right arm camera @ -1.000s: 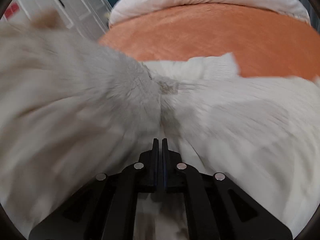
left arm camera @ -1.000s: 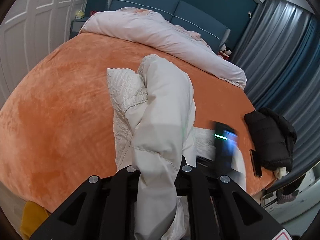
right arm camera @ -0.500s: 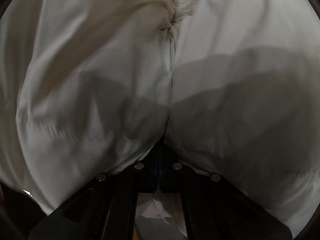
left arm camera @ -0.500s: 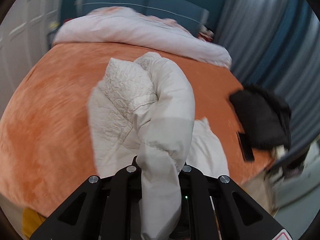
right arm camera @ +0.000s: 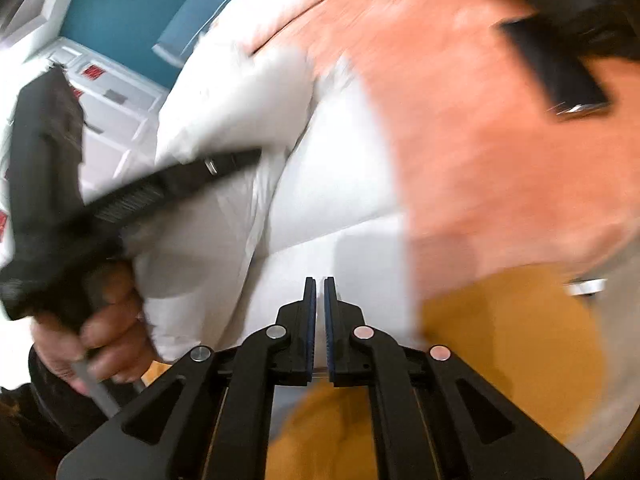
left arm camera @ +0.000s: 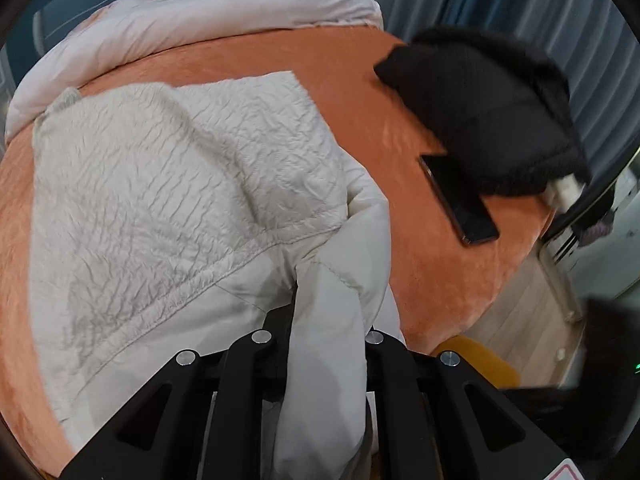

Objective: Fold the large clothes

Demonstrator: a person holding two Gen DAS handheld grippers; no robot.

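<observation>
A large off-white padded coat (left arm camera: 176,184) lies spread on the orange bed cover (left arm camera: 424,264), its crinkled lining facing up. My left gripper (left arm camera: 320,332) is shut on a smooth fold of the coat (left arm camera: 328,344) at its near right edge. In the right wrist view the coat (right arm camera: 332,192) lies ahead and to the left. My right gripper (right arm camera: 319,292) is nearly closed with a thin gap and holds nothing, just above the coat's near edge. The left gripper's black body and the hand holding it (right arm camera: 96,332) cross that view on the left.
A black jacket (left arm camera: 488,108) and a dark phone (left arm camera: 460,200) lie on the bed's right side. A rolled pale duvet (left arm camera: 224,28) runs along the headboard. A yellow object (right arm camera: 508,344) sits on the floor by the bed's near edge. Blue curtains hang on the right.
My right gripper has let go of the coat and pulled back clear of it. The coat has gone from bunched and lifted to spread flat. My left gripper has swung right, still gripping.
</observation>
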